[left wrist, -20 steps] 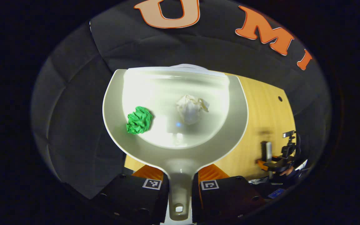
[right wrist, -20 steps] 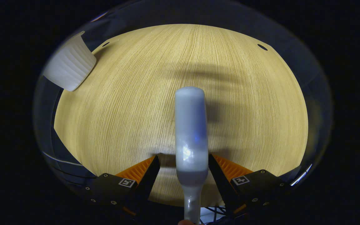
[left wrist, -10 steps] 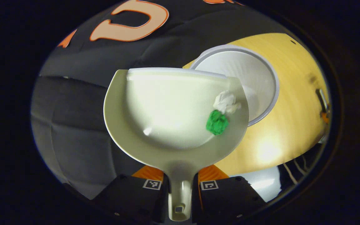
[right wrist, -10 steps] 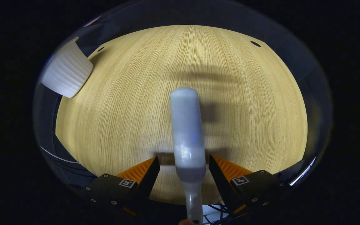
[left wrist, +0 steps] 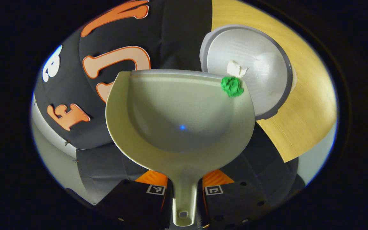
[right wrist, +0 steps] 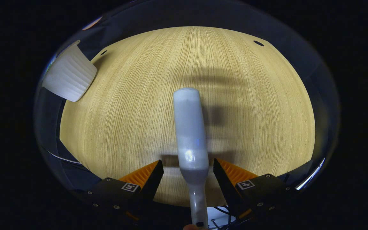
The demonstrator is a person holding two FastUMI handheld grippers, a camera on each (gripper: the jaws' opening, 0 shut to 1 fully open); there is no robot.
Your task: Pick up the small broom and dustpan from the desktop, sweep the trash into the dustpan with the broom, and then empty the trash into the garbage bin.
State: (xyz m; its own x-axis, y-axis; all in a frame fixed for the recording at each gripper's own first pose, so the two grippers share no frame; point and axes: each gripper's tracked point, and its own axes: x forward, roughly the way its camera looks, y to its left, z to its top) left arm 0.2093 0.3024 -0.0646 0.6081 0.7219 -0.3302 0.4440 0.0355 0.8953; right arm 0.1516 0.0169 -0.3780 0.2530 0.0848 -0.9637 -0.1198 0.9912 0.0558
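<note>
The desk [right wrist: 133,127], a pale wood-grain top, is seen from above in the right gripper view, with 2 small dark holes near its far edge at 11 and 1 o'clock; in the left gripper view a slice of it is seen at 2 o'clock. The dustpan [left wrist: 180,127], a pale rounded scoop, is held in front of the left gripper view and tilted so that its front right corner, at 1 o'clock, hangs over the open mouth of the garbage bin [left wrist: 267,51], a white round tub standing on the desk. In the right gripper view the bin's ribbed wall [right wrist: 69,78] is seen at 10 o'clock, near the desk's corner. The broom [right wrist: 190,134] is held above the desk, its pale body pointing away toward 12 o'clock. The left gripper [left wrist: 184,191] is closed on the dustpan's handle, 1 finger pressing each side. The right gripper [right wrist: 188,175] is seen with its 2 fingers standing apart from the broom's neck; whether the handle is clamped lower down cannot be told. A green paper ball [left wrist: 232,86] lies at the dustpan's front right corner, on the lip, and a white paper ball [left wrist: 236,68] is seen just beyond it, over the bin's mouth.
</note>
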